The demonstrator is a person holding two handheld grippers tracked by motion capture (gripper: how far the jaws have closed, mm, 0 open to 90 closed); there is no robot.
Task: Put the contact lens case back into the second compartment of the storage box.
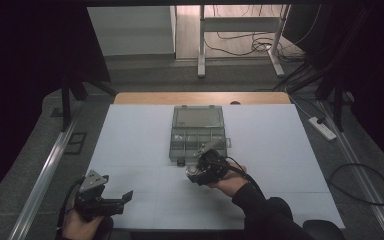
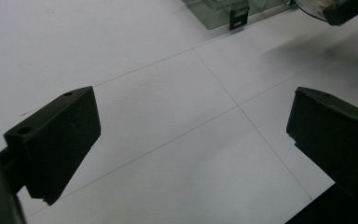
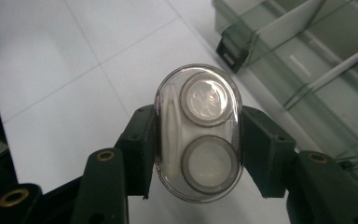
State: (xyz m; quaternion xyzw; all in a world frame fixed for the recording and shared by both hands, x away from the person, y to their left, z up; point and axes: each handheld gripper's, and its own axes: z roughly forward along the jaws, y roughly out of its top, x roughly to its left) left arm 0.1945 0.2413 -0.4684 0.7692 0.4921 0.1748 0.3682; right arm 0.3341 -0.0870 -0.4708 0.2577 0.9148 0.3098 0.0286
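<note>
A white mat [image 1: 130, 140] covers the wooden table [image 1: 200, 97].

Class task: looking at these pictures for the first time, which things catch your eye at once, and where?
The clear oval capsule with two round discs is clamped in the right gripper. Beside it, mid-table, lies the open grey-green compartment box. The left gripper gapes empty near the white table's front-left corner.

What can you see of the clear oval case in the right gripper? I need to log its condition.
The clear oval case looks like transparent plastic, with two round grey-rimmed discs inside, one above the other, and a white piece along one side. The right gripper is shut on it, pads pressing its two long sides. It is held above the white mat, just short of the open compartment box.
</note>
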